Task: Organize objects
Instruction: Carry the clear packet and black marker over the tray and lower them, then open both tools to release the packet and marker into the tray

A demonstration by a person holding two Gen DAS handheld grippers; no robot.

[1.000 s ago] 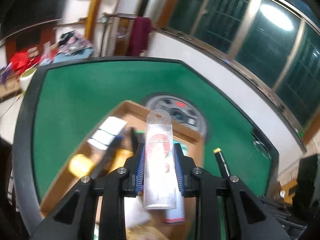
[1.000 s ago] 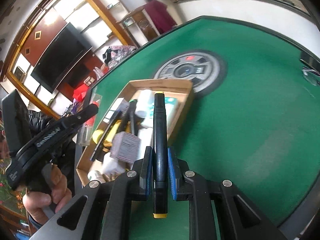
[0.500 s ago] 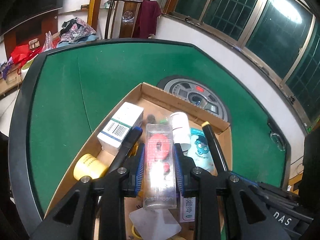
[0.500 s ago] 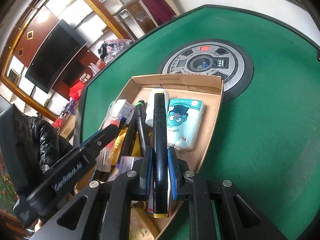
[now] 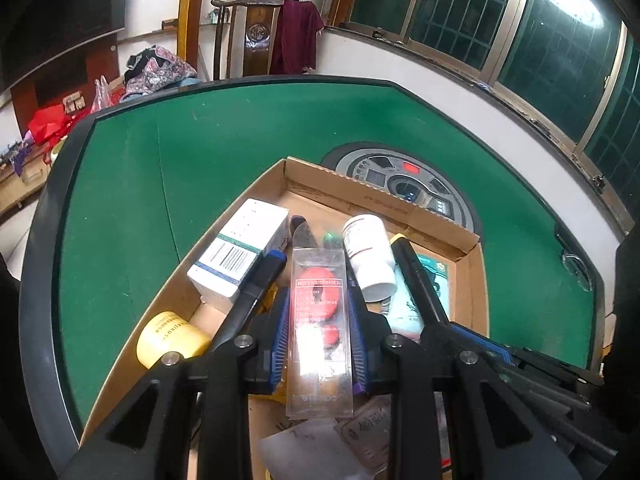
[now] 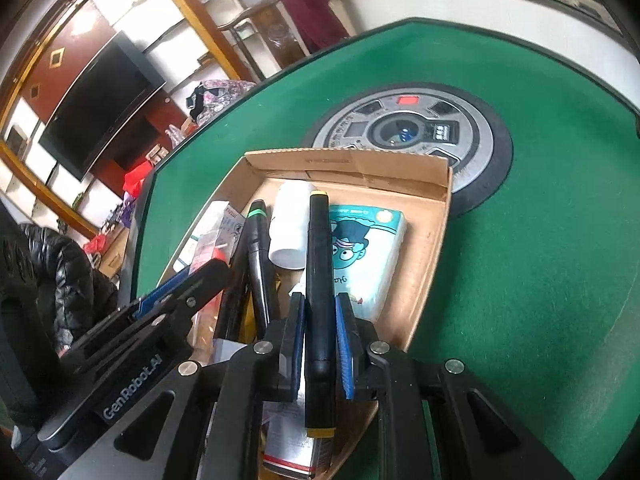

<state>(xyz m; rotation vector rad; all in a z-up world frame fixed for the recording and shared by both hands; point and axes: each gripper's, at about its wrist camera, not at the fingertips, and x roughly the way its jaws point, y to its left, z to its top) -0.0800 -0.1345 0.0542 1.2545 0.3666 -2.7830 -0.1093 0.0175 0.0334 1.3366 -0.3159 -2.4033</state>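
Observation:
A cardboard box [image 5: 384, 196] [image 6: 348, 166] sits on the green table, full of objects. My left gripper [image 5: 320, 320] is shut on a clear plastic pack with red pieces [image 5: 320, 312], held low over the box. My right gripper [image 6: 319, 332] is shut on a black marker with yellow ends [image 6: 318, 264], also low over the box; the marker shows in the left wrist view [image 5: 416, 276]. The left gripper shows at the left of the right wrist view.
In the box lie a white barcoded carton [image 5: 240, 252], a white bottle [image 5: 370, 256] [image 6: 290, 224], a tissue pack with a cartoon face [image 6: 360, 256], a yellow tape roll [image 5: 172, 336] and dark markers [image 6: 256, 248]. A round grey control panel [image 6: 404, 132] sits behind the box.
Both grippers moved forward and down over the box with their objects still held. The box contents now look closer in both views.

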